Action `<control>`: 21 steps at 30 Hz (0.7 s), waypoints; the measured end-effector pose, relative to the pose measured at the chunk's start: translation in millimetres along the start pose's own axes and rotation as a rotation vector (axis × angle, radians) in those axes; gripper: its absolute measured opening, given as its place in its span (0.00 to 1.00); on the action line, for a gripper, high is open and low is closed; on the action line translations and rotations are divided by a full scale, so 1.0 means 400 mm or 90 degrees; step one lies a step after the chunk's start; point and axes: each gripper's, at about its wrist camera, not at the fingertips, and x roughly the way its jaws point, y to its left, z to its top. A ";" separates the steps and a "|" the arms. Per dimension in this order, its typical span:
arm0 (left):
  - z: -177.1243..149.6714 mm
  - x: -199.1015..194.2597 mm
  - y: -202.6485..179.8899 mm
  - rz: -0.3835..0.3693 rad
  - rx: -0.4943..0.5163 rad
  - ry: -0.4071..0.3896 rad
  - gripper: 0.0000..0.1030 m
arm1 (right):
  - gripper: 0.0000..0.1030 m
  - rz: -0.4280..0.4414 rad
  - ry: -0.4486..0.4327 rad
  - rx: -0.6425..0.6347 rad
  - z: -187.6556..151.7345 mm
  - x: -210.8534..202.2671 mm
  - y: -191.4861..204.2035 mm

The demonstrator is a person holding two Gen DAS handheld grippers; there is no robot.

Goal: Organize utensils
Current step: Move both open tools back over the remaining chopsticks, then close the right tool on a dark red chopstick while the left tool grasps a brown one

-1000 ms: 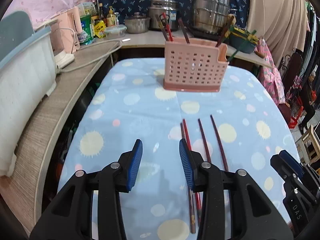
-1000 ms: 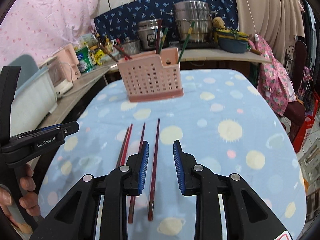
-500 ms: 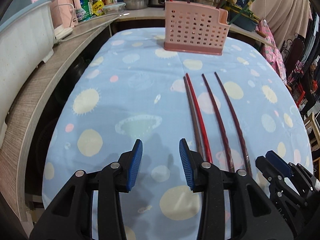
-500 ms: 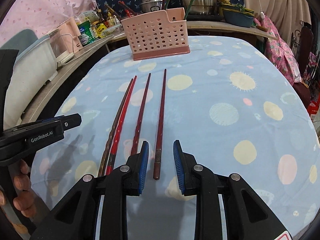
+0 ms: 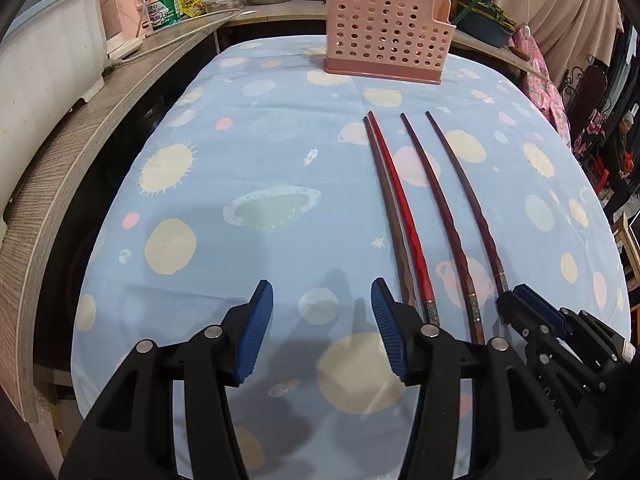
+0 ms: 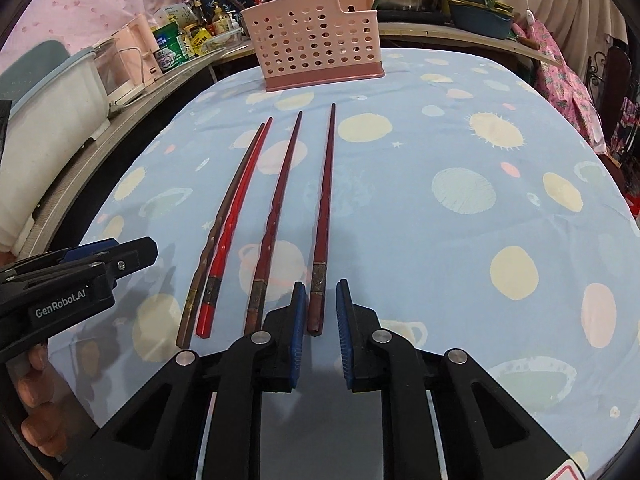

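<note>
Several long chopsticks lie side by side on the blue tablecloth: a brown one (image 5: 390, 208), a bright red one (image 5: 404, 208) and two dark red ones (image 5: 440, 208). A pink perforated utensil basket (image 5: 384, 34) stands at the table's far end. My left gripper (image 5: 322, 292) hangs low over the cloth, its jaws opening with nothing between them; the brown chopstick runs just right of its right finger. My right gripper (image 6: 320, 286) is closing, with the thick end of the rightmost dark red chopstick (image 6: 320, 240) between its pads (image 6: 298, 320). A small gap still shows on the right side.
A curved wooden counter (image 5: 80, 132) runs along the left with a white tub (image 5: 44, 52), jars and a pot. More pots and a blue bowl (image 6: 480, 20) stand behind the basket (image 6: 316, 40). A hand (image 6: 36, 392) holds the left gripper (image 6: 132, 248).
Both grippers have sunk toward the table and tipped down. The left jaws have spread wider. The right jaws have narrowed around the rightmost chopstick's end.
</note>
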 end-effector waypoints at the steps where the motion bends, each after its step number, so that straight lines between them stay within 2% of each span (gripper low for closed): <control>1: -0.003 0.000 -0.002 -0.001 0.001 0.001 0.50 | 0.10 -0.001 -0.001 0.001 0.001 0.000 -0.002; 8: -0.025 -0.002 -0.021 -0.010 0.015 0.006 0.54 | 0.07 -0.008 -0.006 0.014 -0.008 -0.009 -0.025; 15: -0.047 0.004 -0.053 -0.034 0.030 0.018 0.55 | 0.07 -0.007 -0.008 0.024 -0.023 -0.023 -0.040; 21: -0.059 0.014 -0.076 -0.035 0.045 0.025 0.55 | 0.07 -0.006 -0.009 0.023 -0.029 -0.025 -0.038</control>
